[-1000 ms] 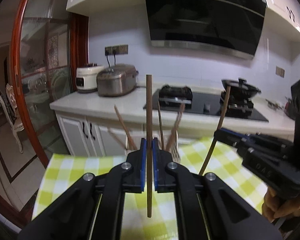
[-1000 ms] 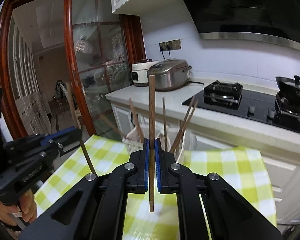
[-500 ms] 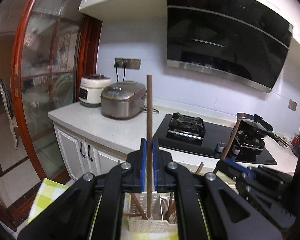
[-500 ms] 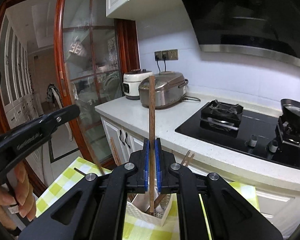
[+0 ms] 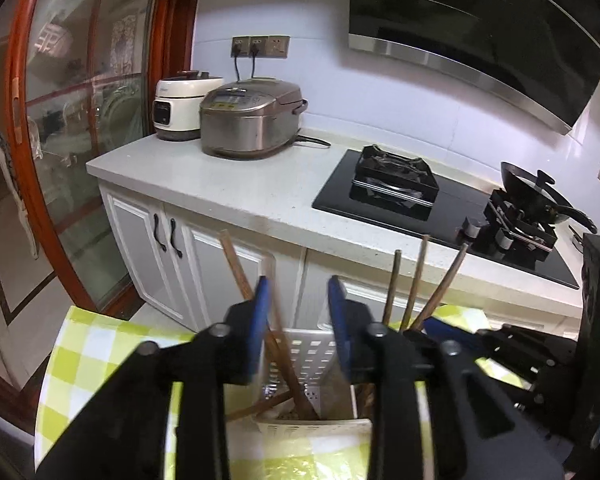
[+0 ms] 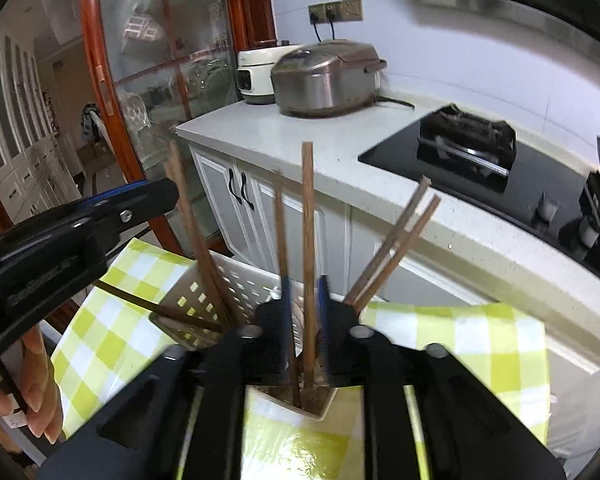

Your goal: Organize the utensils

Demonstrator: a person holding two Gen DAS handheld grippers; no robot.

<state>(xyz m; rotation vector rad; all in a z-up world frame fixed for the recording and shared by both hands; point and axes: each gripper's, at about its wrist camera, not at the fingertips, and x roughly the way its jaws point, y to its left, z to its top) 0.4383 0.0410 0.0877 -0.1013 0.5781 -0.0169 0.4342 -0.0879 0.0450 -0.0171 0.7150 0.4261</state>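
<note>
Brown wooden chopsticks (image 6: 307,240) upright in white perforated holder (image 5: 300,354); left gripper (image 5: 296,324) spread, right gripper (image 6: 303,312) seemingly parted.

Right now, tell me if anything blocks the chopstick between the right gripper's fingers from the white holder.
Nothing visible does. The chopstick has its lower end inside the white holder among other chopsticks; the right gripper has its jaws apart on either side.

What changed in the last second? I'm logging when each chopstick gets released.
Both tongs came down over the basket. The left tongs opened and let go of their chopstick; nothing stands between them now. The right tongs parted too, and their chopstick now stands loose in the basket between them. The basket stays on the checked cloth, other chopsticks leaning inside as before.
</note>
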